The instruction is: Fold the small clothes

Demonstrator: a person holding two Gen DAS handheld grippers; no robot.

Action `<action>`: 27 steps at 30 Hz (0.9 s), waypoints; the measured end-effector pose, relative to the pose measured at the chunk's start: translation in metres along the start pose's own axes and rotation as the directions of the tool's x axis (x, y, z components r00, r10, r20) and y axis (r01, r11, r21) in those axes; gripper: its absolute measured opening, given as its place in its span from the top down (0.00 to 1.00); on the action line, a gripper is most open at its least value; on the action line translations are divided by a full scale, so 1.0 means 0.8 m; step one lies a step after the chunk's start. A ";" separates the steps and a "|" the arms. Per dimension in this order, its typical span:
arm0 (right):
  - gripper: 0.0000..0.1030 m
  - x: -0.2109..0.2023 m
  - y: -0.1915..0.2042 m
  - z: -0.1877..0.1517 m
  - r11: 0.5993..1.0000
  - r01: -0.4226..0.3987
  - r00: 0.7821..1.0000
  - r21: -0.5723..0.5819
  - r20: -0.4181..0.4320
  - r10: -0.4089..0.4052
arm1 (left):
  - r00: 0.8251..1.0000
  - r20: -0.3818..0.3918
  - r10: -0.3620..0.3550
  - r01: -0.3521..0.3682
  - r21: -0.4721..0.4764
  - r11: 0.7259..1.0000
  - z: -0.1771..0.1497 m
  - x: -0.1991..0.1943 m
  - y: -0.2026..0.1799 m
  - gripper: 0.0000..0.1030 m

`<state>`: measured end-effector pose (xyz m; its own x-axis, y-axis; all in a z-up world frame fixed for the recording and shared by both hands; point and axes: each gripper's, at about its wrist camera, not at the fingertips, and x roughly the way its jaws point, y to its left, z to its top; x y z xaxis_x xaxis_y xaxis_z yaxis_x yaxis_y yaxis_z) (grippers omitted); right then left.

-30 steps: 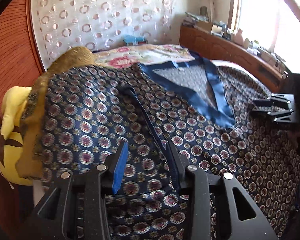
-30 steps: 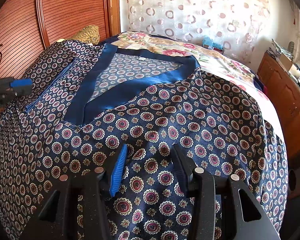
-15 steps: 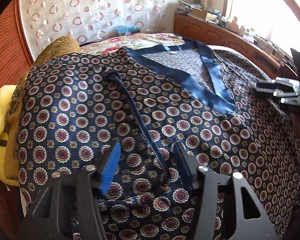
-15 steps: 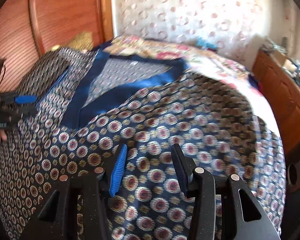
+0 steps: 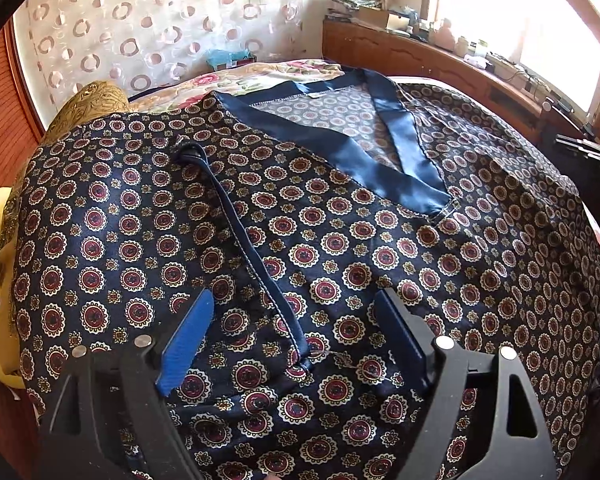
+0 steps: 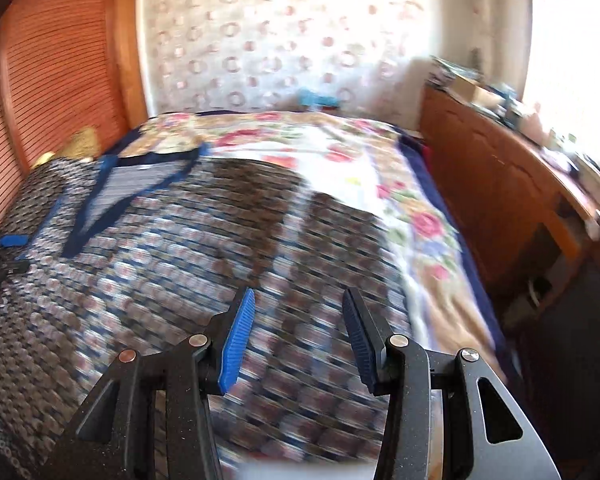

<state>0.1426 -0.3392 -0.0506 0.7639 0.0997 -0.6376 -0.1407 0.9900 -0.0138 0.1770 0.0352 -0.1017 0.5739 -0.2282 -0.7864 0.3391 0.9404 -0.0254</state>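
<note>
Left tongs (image 5: pixel 296 328) are opening, their jaws hanging wide over my patterned shirt (image 5: pixel 340 240), its blue sleeve hem (image 5: pixel 256 256) running between them, unpinched. Right tongs (image 6: pixel 298 332) hover half spread, empty, above the shirt's blurred far side. Beyond, its blue neckline (image 5: pixel 396 168) lies flat on the floral bed (image 6: pixel 380 168).

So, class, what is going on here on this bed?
A person with a gripper in each hand is folding a patterned navy garment spread over a floral bedspread. The left gripper is low over a folded sleeve edge, its jaws opening, their pads clear of the cloth. The right gripper stands open above the garment, holding nothing; that view is blurred.
</note>
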 end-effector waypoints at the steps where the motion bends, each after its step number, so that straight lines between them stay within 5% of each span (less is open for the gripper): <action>1: 0.54 -0.002 -0.011 -0.006 1.000 0.008 1.000 0.019 -0.008 -0.007 | 1.000 0.000 0.001 -0.001 0.001 1.000 0.000 0.000 0.000 0.19; 11: 0.54 -0.019 -0.065 -0.054 0.991 0.068 0.996 0.114 -0.058 -0.062 | 1.000 0.000 0.002 -0.002 0.001 1.000 -0.001 -0.001 0.000 0.18; 27: 0.54 -0.020 -0.090 -0.072 0.973 -0.025 0.995 0.229 -0.091 0.047 | 1.000 0.000 0.011 -0.012 -0.006 1.000 -0.003 -0.002 -0.001 0.18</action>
<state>0.1041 -0.4181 -0.0840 0.6958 0.1369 -0.7050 -0.0123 0.9838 0.1788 0.1739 0.0358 -0.1016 0.5776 -0.2174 -0.7868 0.3282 0.9444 -0.0200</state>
